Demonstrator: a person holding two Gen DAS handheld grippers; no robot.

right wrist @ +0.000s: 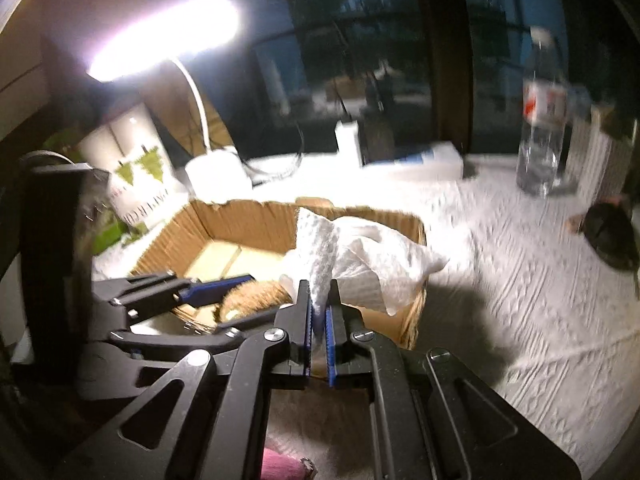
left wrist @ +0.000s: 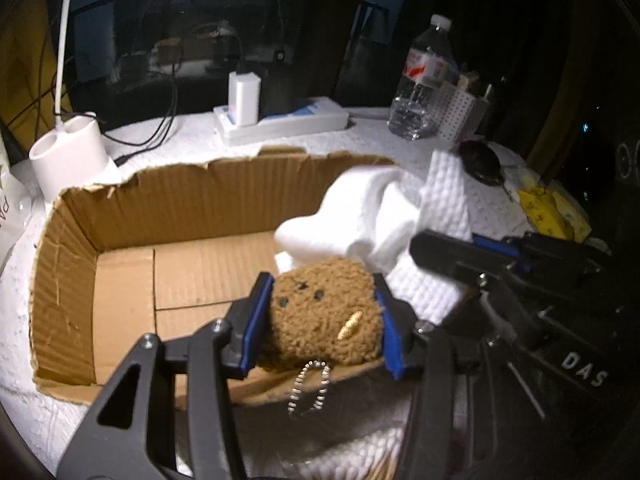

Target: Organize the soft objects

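A brown plush toy (left wrist: 320,312) with small black eyes and a bead chain (left wrist: 310,388) hangs over the near wall of a torn cardboard box (left wrist: 192,200). My left gripper (left wrist: 322,292) is shut on it, blue pads pressing both sides. The right wrist view shows this toy (right wrist: 252,300) and the left gripper (right wrist: 236,302) low on the left. My right gripper (right wrist: 319,304) is shut on a white textured cloth (right wrist: 360,256), which hangs above the box's right end (right wrist: 240,216). From the left wrist, the cloth (left wrist: 372,216) and right gripper (left wrist: 420,252) sit just right of the toy.
On the white table cover behind the box stand a power strip (left wrist: 288,120) with a charger, a water bottle (left wrist: 424,80), a perforated white holder (left wrist: 464,112) and a white lamp base (left wrist: 68,148). A black object (left wrist: 480,160) and yellow packet (left wrist: 548,208) lie right.
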